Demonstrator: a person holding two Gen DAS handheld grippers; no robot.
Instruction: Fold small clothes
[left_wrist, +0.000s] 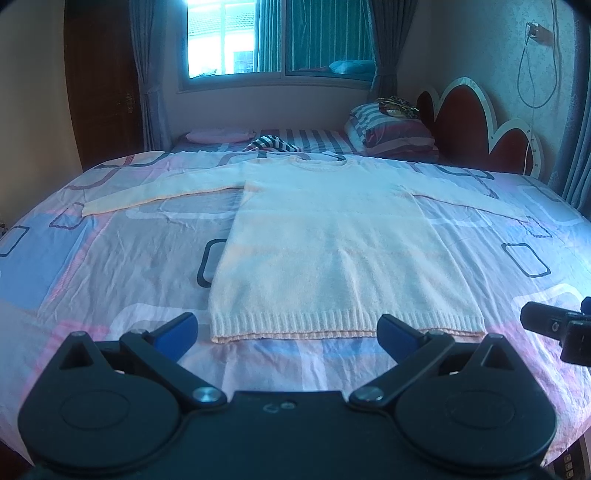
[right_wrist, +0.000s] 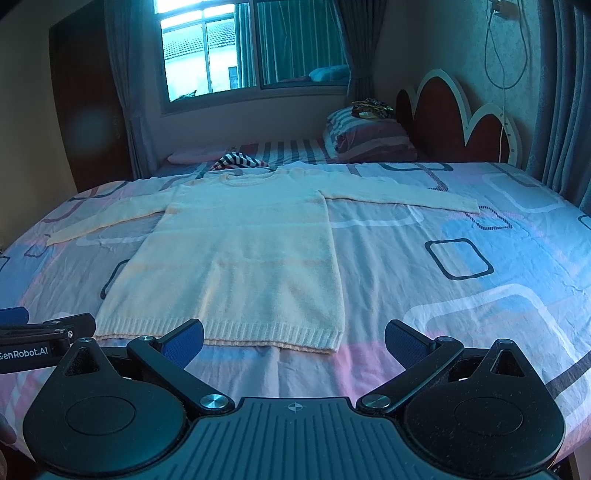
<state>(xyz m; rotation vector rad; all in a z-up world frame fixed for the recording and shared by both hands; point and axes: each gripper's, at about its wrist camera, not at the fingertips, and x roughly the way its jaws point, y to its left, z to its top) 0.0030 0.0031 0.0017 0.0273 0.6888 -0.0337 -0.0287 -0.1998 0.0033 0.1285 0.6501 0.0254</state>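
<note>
A cream knitted sweater (left_wrist: 332, 236) lies flat on the bed, front up, both sleeves spread out sideways, ribbed hem nearest me. It also shows in the right wrist view (right_wrist: 240, 254). My left gripper (left_wrist: 288, 328) is open and empty, hovering just before the hem, its blue pads either side of the hem's middle. My right gripper (right_wrist: 293, 338) is open and empty, near the hem's right corner. The right gripper also shows at the right edge of the left wrist view (left_wrist: 557, 325); the left gripper shows at the left edge of the right wrist view (right_wrist: 40, 332).
The bedsheet (left_wrist: 110, 266) has a pink and blue pattern of rounded squares. A striped garment (left_wrist: 273, 144) lies beyond the collar. Striped pillows (left_wrist: 391, 129) sit by a red headboard (left_wrist: 476, 125). A window (left_wrist: 277, 37) with curtains is behind.
</note>
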